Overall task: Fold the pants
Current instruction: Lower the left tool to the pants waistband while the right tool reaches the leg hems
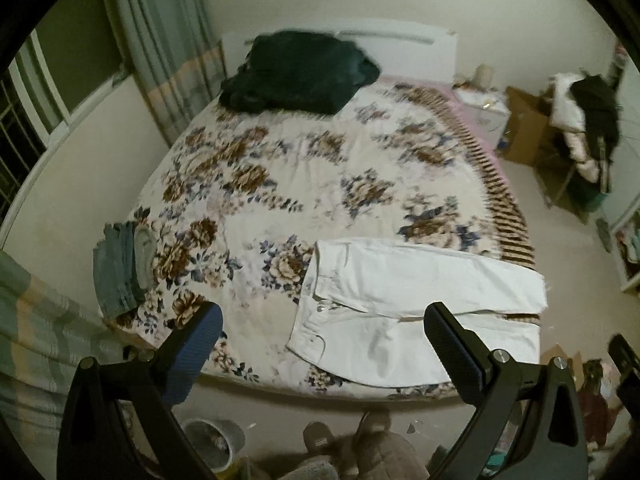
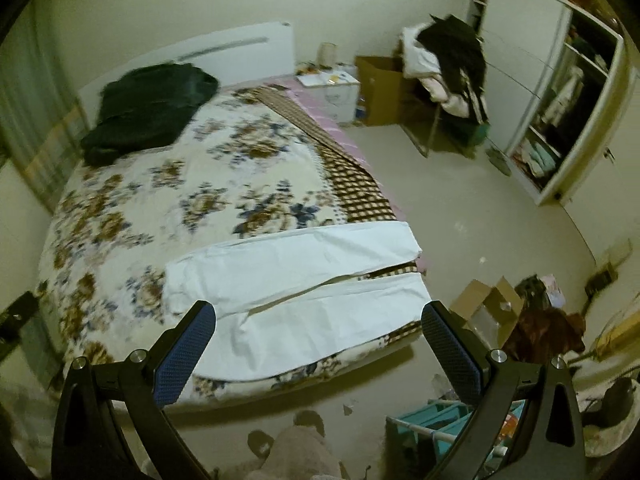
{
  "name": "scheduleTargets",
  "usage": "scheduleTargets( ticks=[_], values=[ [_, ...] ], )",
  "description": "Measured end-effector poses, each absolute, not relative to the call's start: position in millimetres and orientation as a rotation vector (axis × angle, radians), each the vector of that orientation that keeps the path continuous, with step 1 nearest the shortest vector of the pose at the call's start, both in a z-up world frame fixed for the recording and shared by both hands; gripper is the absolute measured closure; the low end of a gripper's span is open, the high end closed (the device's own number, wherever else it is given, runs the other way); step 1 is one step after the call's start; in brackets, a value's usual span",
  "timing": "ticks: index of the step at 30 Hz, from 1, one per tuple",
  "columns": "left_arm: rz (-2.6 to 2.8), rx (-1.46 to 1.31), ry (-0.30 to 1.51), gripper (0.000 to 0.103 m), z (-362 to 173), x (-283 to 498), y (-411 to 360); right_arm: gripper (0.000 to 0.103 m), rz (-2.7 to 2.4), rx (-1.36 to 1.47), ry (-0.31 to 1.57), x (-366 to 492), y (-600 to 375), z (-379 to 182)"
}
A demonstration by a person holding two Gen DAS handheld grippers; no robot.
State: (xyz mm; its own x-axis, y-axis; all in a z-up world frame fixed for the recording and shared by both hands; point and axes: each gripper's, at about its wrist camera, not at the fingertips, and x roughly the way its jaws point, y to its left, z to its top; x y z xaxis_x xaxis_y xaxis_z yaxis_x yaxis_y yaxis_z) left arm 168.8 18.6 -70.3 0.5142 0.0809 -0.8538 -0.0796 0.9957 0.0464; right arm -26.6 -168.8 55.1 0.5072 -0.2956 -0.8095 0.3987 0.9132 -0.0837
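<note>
Your left gripper (image 1: 322,332) and right gripper (image 2: 318,330) both hang wide and empty above the near bed edge, so you look set to start the first fold. The white pants (image 2: 304,280) lie flat across the floral bedspread (image 2: 160,184), legs slightly parted; next, bring one leg over the other, then pinch waistband (image 1: 310,300) and hems (image 2: 416,264) together. Beyond sits a dark garment (image 1: 296,72)

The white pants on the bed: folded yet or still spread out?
Spread out. The white pants lie flat on the bed, both legs side by side at full length.
</note>
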Motion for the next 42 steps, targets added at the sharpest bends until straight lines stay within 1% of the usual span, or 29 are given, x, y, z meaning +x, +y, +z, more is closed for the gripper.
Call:
scheduleTargets(
  ticks=[4,10,16,22,25,29,32,38,39,40,41,42],
  values=[
    [0.162,-0.032,1.111,0.000,-116,227,14,0.000,-0.469,0.175,1.019,39,-219,3],
    [0.314,-0.160,1.301,0.000,-208,334,6,0.000,-0.501,0.343,1.173,162,-321,-108],
    [0.442,-0.290,1.494,0.000,-323,443,-4,0.000,-0.579,0.554,1.324,297,-444,-257],
    [0.530,-0.363,1.628,0.000,-444,517,-14,0.000,-0.707,0.700,1.398,381,-542,-389],
    [0.563,-0.396,1.682,0.000,-491,539,-17,0.000,-0.766,0.737,1.432,408,-572,-443],
    [0.613,-0.425,1.742,0.000,-546,560,-18,0.000,-0.836,0.827,1.460,420,-597,-495],
    [0.639,-0.460,1.767,0.000,-571,570,-16,0.000,-0.877,0.898,1.471,430,-614,-527],
    [0.665,-0.474,1.791,0.000,-591,587,-12,0.000,-0.942,0.963,1.517,449,-628,-568],
    [0.667,-0.471,1.794,0.000,-592,589,-10,0.003,-0.950,0.966,1.524,451,-629,-572],
    [0.663,-0.469,1.788,0.002,-593,591,-8,0.007,-0.955,0.968,1.526,452,-630,-573],
    [0.654,-0.473,1.773,0.012,-592,592,-6,0.011,-0.961,0.969,1.527,453,-631,-576],
    [0.642,-0.483,1.757,0.028,-590,592,-3,0.018,-0.960,0.977,1.524,453,-633,-577]
  ],
)
